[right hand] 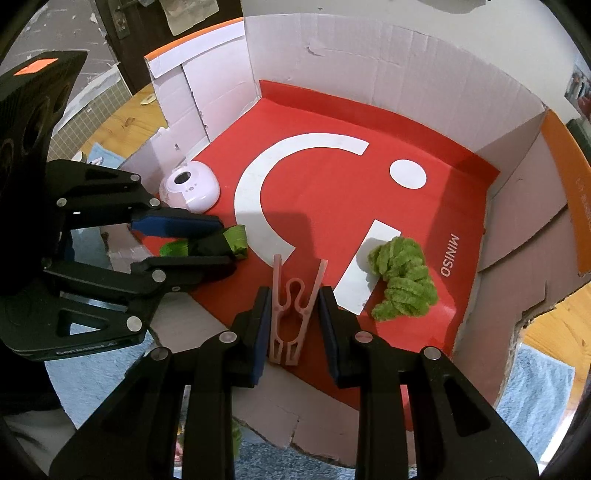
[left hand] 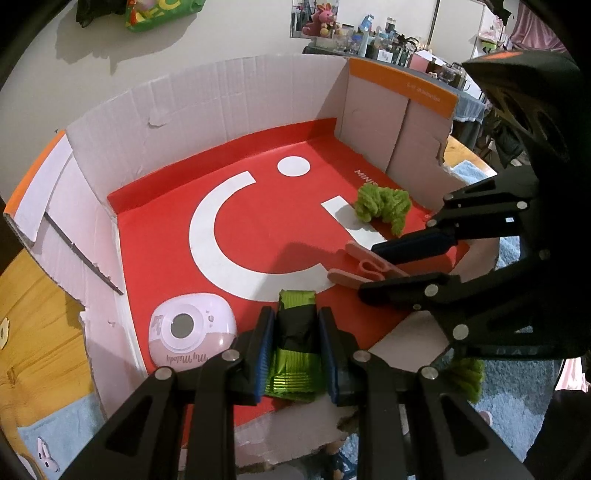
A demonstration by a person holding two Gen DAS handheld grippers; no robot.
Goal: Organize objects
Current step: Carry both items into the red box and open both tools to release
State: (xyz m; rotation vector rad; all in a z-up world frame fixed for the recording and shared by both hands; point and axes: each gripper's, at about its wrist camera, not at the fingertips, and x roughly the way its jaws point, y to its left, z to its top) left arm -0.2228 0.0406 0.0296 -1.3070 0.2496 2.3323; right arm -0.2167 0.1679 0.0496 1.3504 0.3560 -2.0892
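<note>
A cardboard box (left hand: 207,96) with a red floor holds the objects. My left gripper (left hand: 295,347) is shut on a green and black snack packet (left hand: 293,332), low over the box's near edge; it also shows in the right wrist view (right hand: 207,245). My right gripper (right hand: 293,325) is shut on a pink clothes peg (right hand: 291,310), seen from the left wrist view too (left hand: 364,267). A fuzzy green yarn bundle (right hand: 402,280) lies on the floor right of the peg. A pink My Melody device (left hand: 192,332) sits in the box's near left corner.
The box stands on a wooden table (left hand: 33,314) with a blue towel (right hand: 535,391) under it. The box walls (right hand: 369,55) rise on several sides. A cluttered shelf (left hand: 369,33) is far behind. More green yarn (left hand: 469,376) lies outside the box.
</note>
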